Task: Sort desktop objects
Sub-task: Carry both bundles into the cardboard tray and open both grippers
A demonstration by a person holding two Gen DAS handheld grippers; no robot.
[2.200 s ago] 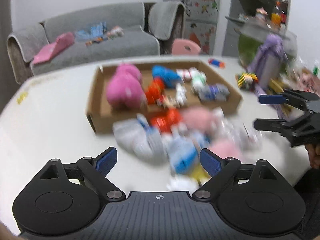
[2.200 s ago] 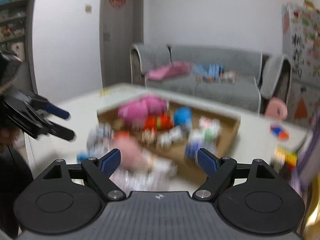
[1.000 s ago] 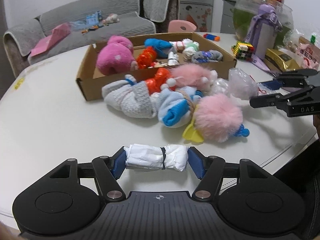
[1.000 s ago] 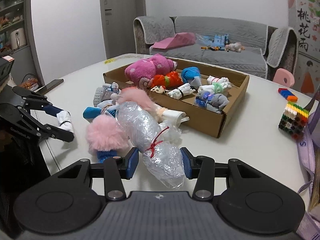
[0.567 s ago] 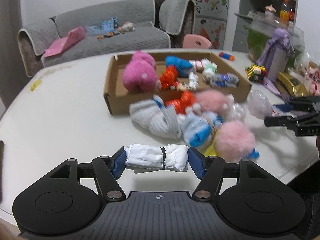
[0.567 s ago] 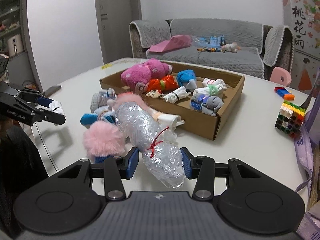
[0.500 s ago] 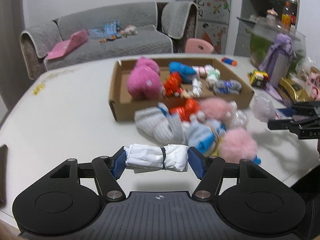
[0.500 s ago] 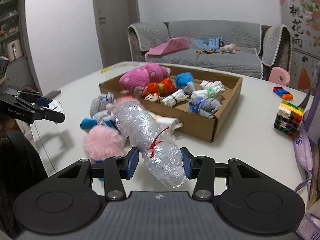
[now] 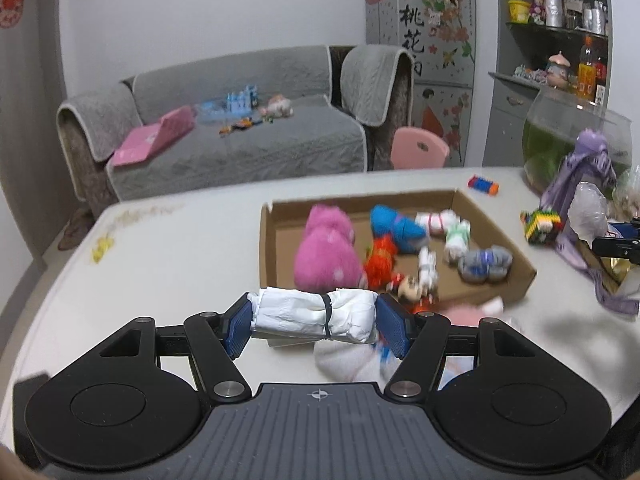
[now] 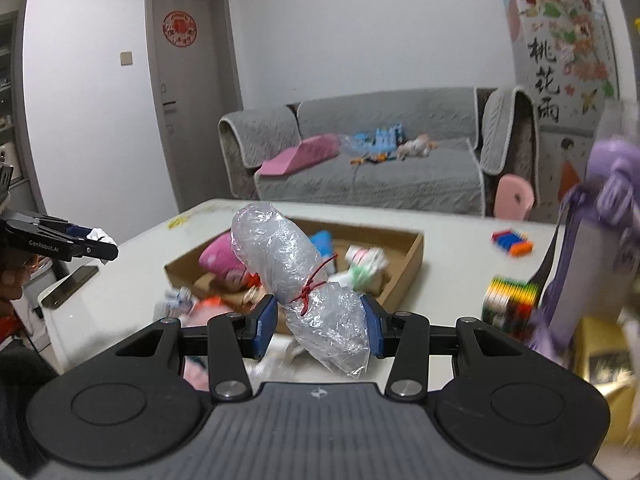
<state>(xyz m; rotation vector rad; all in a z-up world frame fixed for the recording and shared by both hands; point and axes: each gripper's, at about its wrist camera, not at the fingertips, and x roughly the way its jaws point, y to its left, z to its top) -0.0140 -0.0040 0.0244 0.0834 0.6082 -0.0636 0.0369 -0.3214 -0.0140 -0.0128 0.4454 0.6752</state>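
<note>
**A:** Left wrist view first: your left claw (image 9: 316, 326) is clamped on the white rolled bundle (image 9: 314, 316), one blue pad on each end. The roll lies crosswise between the pads, long axis level and running left to right, with a dark band round its middle. It hangs clear of the table (image 9: 160, 248).

**B:** And the other hand?

**A:** Your right claw (image 10: 318, 326) grips the clear plastic bundle (image 10: 300, 280) below its red tie (image 10: 308, 286). The pads pinch the lower lobe; the long axis tilts up and away to the left, so the bigger lobe stands above the pads, pointing toward the box.

**B:** What step would you call this?

**A:** Carrying, I'd judge. Both things are held in the air and neither is over its place yet. Just beyond your left claw, loose soft toys (image 9: 472, 308) lie on the table, blurred. Past them sits the cardboard box (image 9: 520, 276), already holding a pink plush (image 9: 328, 252), a blue roll (image 9: 394, 228), and several small bundles.

**B:** So what does the next move ask of you?

**A:** Bring each claw over a bare patch of the box floor, lower it, then let go. The white roll should go in flat; the left side near the pink plush looks tight. The plastic one is top-heavy and may tip as you release.

**B:** Anything farther off?

**A:** A colourful block cube (image 9: 542, 224) and purple bag (image 9: 580, 184) stand right of the box; the grey sofa (image 9: 240, 140) lies beyond.
</note>
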